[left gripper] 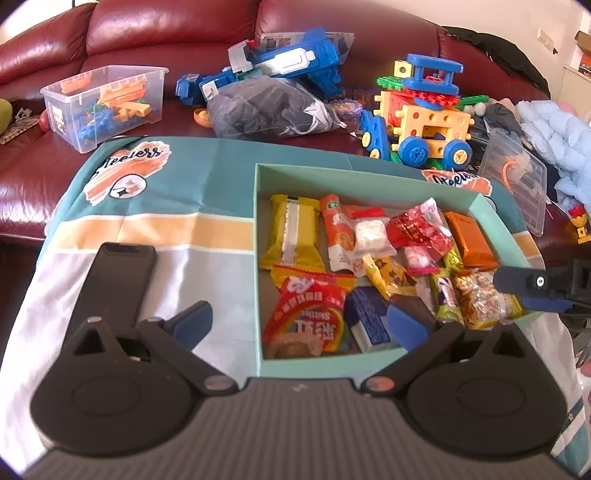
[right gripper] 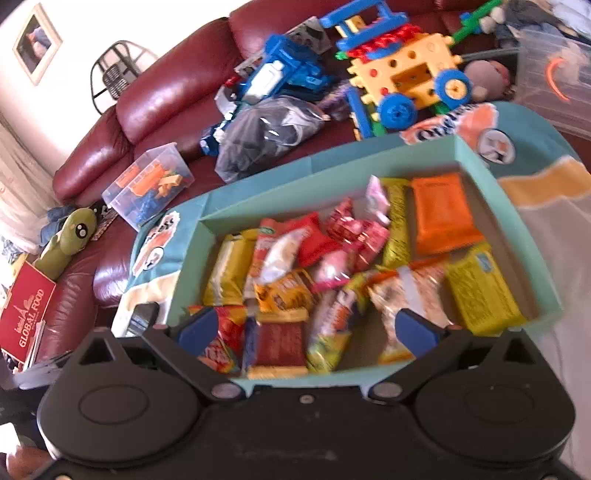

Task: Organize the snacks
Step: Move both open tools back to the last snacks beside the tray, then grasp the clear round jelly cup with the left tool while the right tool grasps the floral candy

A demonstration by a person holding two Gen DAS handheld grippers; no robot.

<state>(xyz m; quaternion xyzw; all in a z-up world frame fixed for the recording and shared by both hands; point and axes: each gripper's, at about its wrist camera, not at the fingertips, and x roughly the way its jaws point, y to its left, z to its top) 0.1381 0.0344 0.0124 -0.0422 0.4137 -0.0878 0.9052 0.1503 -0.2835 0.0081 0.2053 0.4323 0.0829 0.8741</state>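
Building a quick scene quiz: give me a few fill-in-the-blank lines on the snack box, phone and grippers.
1. The snacks lie in a ___-coloured box.
2. The black phone lies on the cloth, ___ the box.
3. Both the left gripper and right gripper have jaws that are ___.
4. The sofa is dark ___ leather.

Missing words: teal; outside; open; red

Cloth-covered table [left gripper: 155,221]: teal snack box [left gripper: 369,176] at 3 o'clock, black phone [left gripper: 110,280] at 9 o'clock.
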